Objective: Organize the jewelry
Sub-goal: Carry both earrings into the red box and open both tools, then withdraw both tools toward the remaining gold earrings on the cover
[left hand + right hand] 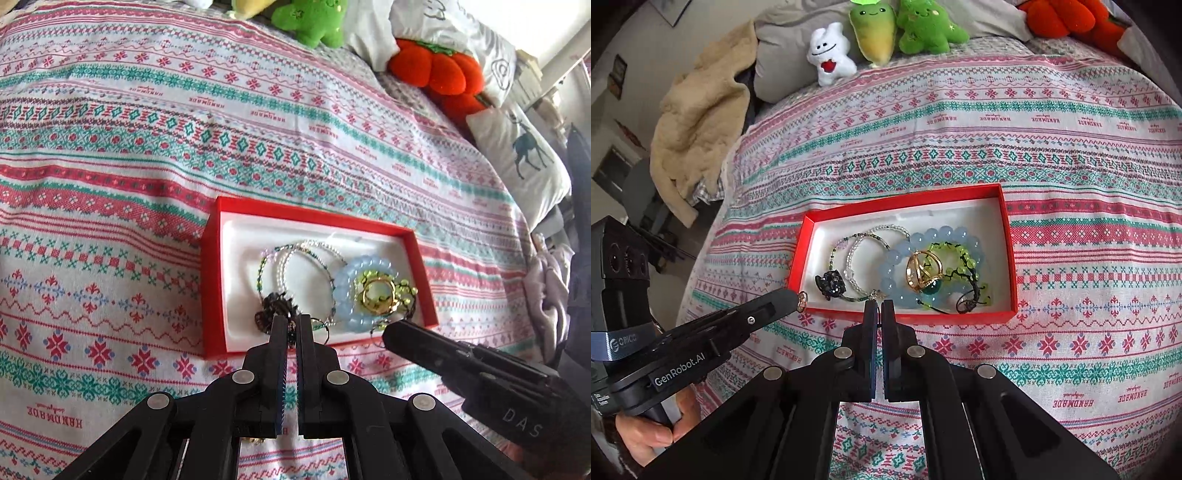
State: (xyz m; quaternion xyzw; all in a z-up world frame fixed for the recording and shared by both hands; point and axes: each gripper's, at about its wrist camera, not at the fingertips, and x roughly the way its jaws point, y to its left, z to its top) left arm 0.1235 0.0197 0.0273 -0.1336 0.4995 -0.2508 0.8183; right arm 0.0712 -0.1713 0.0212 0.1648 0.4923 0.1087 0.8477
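A red box (210, 266) (1008, 258) with a white lining lies on the patterned bedspread. It holds thin beaded bracelets (306, 266) (864, 243), a pale blue bead bracelet (343, 295) (897, 266), a green bead bracelet (964, 254), a gold ring piece (380, 295) (921, 271) and a dark beaded charm (273, 306) (831, 282). My left gripper (293, 326) (798, 297) is shut on a small gold ring (802, 296) at the box's near left corner. My right gripper (879, 312) (391, 332) is shut at the box's near edge; whether it holds anything is not visible.
Plush toys sit along the head of the bed: a white one (831, 55), green ones (923, 26) (314, 18) and a red-orange one (443, 74). A deer-print pillow (517, 147) lies at the right. A beige blanket (701, 118) hangs off the left edge.
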